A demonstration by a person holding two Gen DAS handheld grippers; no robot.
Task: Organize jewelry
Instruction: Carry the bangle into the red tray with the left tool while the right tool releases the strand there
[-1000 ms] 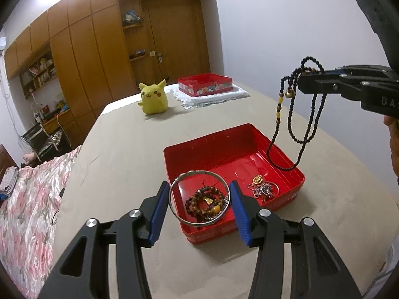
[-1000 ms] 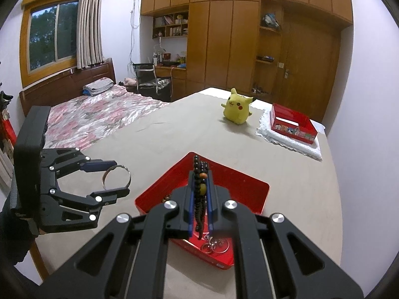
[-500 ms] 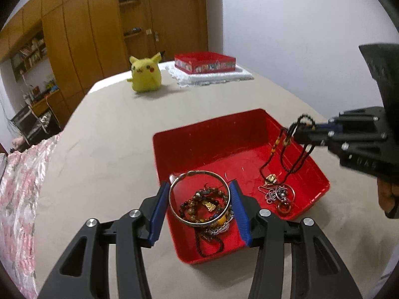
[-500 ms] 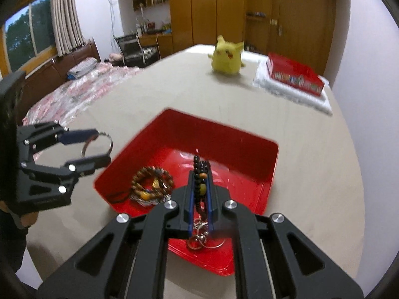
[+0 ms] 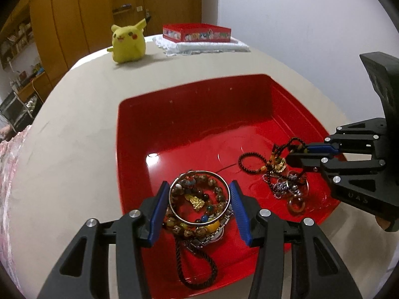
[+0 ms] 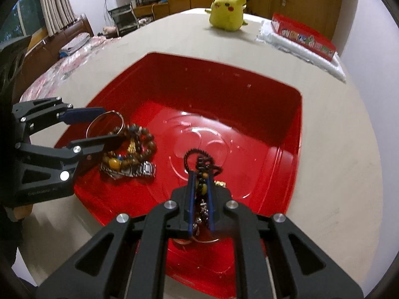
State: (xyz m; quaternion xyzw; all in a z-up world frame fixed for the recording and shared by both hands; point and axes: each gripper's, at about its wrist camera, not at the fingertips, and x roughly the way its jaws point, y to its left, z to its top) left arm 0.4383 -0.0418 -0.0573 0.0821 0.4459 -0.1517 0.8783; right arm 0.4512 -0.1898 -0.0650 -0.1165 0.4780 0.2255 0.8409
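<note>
A red tray [image 5: 194, 104] [image 6: 274, 104] sits on the beige table. My left gripper [image 5: 199, 198] [image 6: 99, 124] is shut on a silver bangle [image 5: 172, 194] [image 6: 93, 124], holding it just over a pile of bead bracelets and a metal watch band [image 5: 197, 224] [image 6: 129, 149] at the tray's near left. My right gripper [image 6: 200, 186] [image 5: 296, 153] is shut on a black bead necklace [image 6: 199, 159] [image 5: 249, 162], lowered into the tray so its loops lie on the floor beside a heap of chains and rings [image 5: 289, 189].
A yellow Pikachu plush [image 5: 128, 42] [image 6: 228, 12] stands at the table's far side. A red printed box [image 5: 197, 32] [image 6: 306, 37] on a white cloth [image 5: 202, 46] lies beside it. A bed with a floral cover [image 6: 62, 57] is to the left.
Both grippers have come down into the tray. The black necklace, which hung high in the air, now rests partly on the tray floor. The bangle sits lower over the bracelet pile.
</note>
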